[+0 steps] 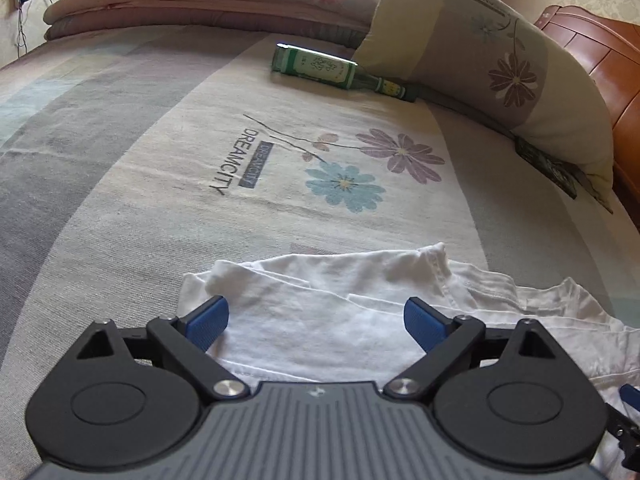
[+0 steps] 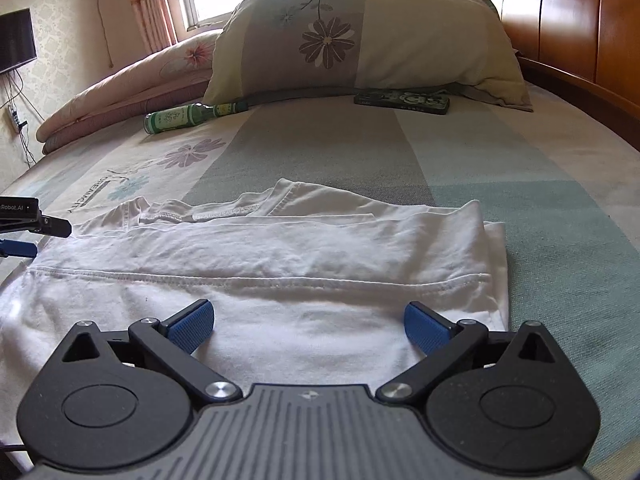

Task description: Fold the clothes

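Tools (image 1: 316, 318) (image 2: 310, 322) gape over shirt (image 2: 260, 248); only right view shows what may be a phone (image 2: 402, 102).

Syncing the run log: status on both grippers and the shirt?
Left gripper open, right gripper open, nothing held. White shirt partly folded, flat on the bed. Green bottle and pillow lie well beyond, not in the way.

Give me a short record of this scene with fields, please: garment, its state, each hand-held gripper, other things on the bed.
garment: white shirt
state: partly folded, lying flat on bed
left hand-held gripper: open, above shirt, holds nothing
right hand-held gripper: open, above shirt hem, holds nothing
other things: green bottle, pillow, dark case, quilt
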